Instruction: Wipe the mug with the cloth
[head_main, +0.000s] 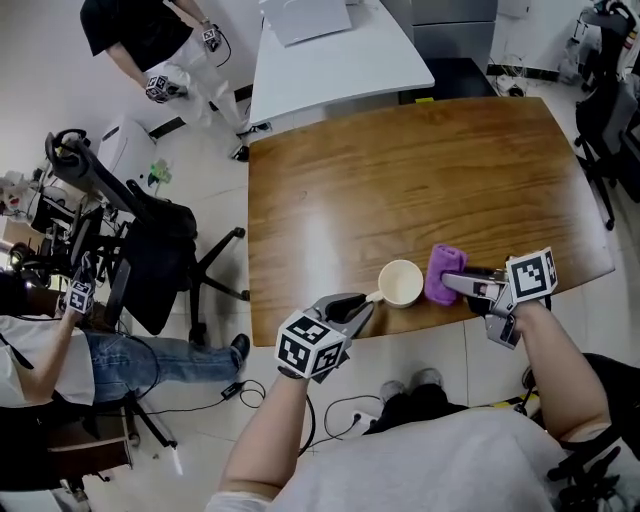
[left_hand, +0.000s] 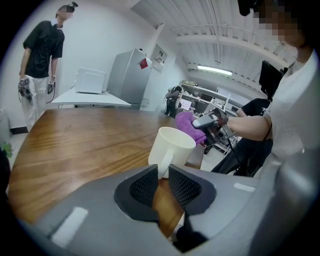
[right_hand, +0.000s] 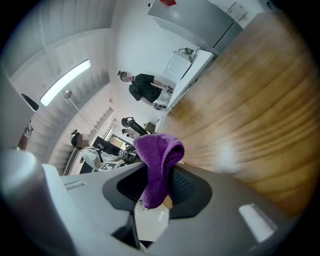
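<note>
Near edge of the surface (head_main: 400, 180): the left tongs (head_main: 360, 305) are pinched on the handle (left_hand: 163, 167) of the cream mug (head_main: 401, 283). The left gripper view shows both ribbed pads closed against the handle's sides. The mug stands upright on the wood, close to the near edge, mouth up, empty as far as can be seen. Just to its right, the right tongs (head_main: 450, 283) pinch a purple cloth (head_main: 440, 272). In the right gripper view the fabric bunches up between the pads and folds over above them. The cloth sits against or just beside the mug's right wall at rim height; whether they actually touch, I cannot tell. Judgement on progress: preparation is done, with the mug steadied, the cloth gripped and brought to the mug. Wiping looks to be at its start or in an early pass. No stain or wet mark shows which parts are covered, so outer wall, rim and inside all count as remaining. Further off, the rest of the surface is bare wood. Beyond it stand a white table (head_main: 330, 60) and a standing person (head_main: 150, 40).
</note>
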